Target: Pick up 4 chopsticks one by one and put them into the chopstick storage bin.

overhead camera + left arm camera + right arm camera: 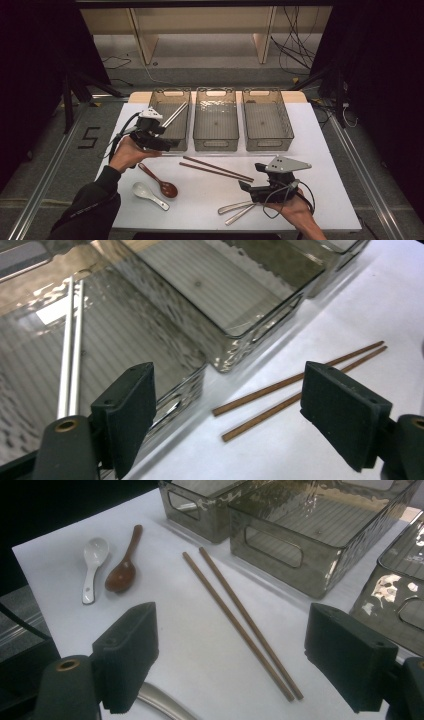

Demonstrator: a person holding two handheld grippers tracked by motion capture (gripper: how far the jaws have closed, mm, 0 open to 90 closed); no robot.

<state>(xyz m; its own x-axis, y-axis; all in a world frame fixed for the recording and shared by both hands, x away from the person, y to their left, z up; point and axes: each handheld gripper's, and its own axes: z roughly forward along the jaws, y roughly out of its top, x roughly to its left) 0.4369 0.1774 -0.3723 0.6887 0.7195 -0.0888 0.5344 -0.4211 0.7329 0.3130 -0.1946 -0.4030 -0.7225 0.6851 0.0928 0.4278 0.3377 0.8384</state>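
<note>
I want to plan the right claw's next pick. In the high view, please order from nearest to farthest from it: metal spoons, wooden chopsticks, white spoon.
From the right claw:
1. Metal spoons, just below it, at the near edge.
2. Wooden chopsticks, just above it, mid-table.
3. White spoon, far to its left.

Smoky translucent ribbed plastic bins, shiny metal chopsticks, matt brown wooden chopsticks, glossy white ceramic spoon, matt white worktop

The high view looks down from above the table's near edge, while both gripper views skim low and close, sharing the brown chopsticks.
</note>
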